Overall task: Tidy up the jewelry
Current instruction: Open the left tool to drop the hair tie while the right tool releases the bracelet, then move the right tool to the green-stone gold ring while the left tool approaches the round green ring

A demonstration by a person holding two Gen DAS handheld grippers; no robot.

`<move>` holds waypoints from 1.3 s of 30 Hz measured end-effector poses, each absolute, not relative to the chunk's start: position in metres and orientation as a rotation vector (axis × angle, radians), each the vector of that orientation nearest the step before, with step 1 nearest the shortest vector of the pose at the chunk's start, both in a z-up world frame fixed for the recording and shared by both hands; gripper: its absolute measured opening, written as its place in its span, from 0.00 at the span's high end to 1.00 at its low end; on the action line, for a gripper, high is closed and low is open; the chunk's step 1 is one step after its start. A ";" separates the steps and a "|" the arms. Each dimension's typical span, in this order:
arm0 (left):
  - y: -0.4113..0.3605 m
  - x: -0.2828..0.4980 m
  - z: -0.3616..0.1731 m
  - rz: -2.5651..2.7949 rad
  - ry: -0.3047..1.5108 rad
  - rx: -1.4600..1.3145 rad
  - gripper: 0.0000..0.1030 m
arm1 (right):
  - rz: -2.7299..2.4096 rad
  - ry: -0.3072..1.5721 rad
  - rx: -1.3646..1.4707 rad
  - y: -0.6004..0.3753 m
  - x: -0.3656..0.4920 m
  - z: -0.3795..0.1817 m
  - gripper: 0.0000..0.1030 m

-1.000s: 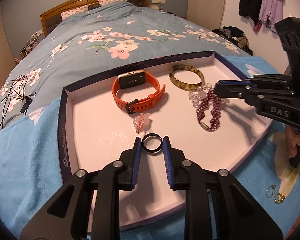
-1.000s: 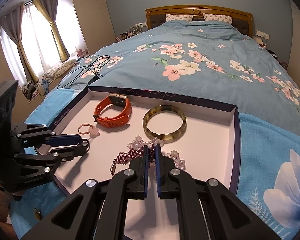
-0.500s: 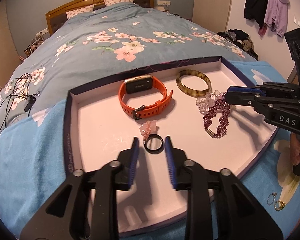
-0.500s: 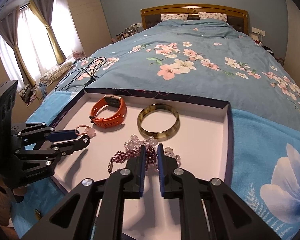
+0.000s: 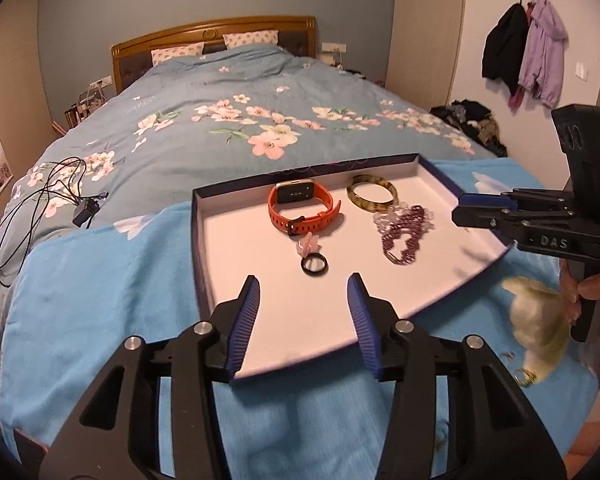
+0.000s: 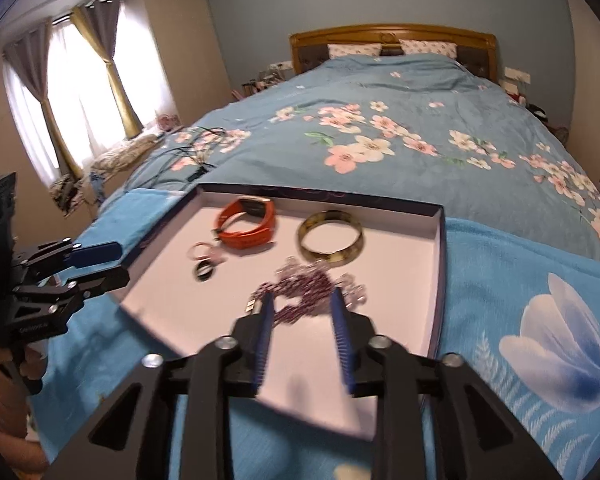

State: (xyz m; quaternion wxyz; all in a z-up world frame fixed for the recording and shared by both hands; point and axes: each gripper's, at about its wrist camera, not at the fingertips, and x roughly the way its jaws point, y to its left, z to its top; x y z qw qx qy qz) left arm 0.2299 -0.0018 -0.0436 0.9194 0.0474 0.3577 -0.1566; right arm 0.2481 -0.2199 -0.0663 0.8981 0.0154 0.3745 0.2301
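A white tray (image 5: 240, 248) with a dark rim lies on the blue bedspread. In it are an orange watch (image 5: 302, 206), a tortoiseshell bangle (image 5: 372, 198), a purple bead bracelet (image 5: 404, 236), a pink ring (image 5: 308, 244) and a black ring (image 5: 314, 265). My left gripper (image 5: 303, 294) is open and empty, held back above the tray's near edge. My right gripper (image 6: 302, 312) is open and empty, just short of the bead bracelet (image 6: 304, 284). The black ring (image 6: 204, 270) and the tray (image 6: 438, 280) also show in the right wrist view.
Small gold earrings (image 5: 524, 376) lie on the blanket right of the tray. Black cables (image 5: 40, 208) lie on the bed to the left. Clothes hang on the right wall (image 5: 524, 52). The left gripper (image 6: 96, 266) shows in the right wrist view, the right gripper (image 5: 466, 210) in the left.
My left gripper let go of the black ring, opened wide and drew back from the tray. My right gripper opened and pulled back and up from the bead bracelet.
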 end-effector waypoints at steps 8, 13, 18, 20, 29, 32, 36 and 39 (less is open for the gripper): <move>0.009 0.180 -0.047 -0.357 0.724 0.091 0.55 | 0.563 0.773 0.018 -0.218 0.194 -0.064 0.62; 0.004 0.153 -0.056 -0.384 0.732 0.117 0.55 | 0.565 0.804 0.006 -0.218 0.167 -0.074 0.62; -0.006 0.139 -0.065 -0.410 0.746 0.142 0.55 | 0.563 0.845 -0.015 -0.218 0.147 -0.086 0.62; -0.007 0.135 -0.068 -0.422 0.755 0.136 0.55 | 0.566 0.855 -0.009 -0.219 0.138 -0.090 0.62; -0.010 0.120 -0.084 -0.432 0.813 0.148 0.55 | 0.569 0.902 -0.007 -0.221 0.110 -0.105 0.61; -0.011 0.119 -0.088 -0.433 0.828 0.151 0.55 | 0.561 0.899 -0.016 -0.219 0.106 -0.106 0.61; -0.013 0.117 -0.090 -0.432 0.836 0.155 0.56 | 0.550 0.887 -0.067 -0.211 0.099 -0.105 0.62; -0.015 0.120 -0.092 -0.432 0.854 0.158 0.58 | 0.533 0.877 -0.106 -0.205 0.096 -0.106 0.65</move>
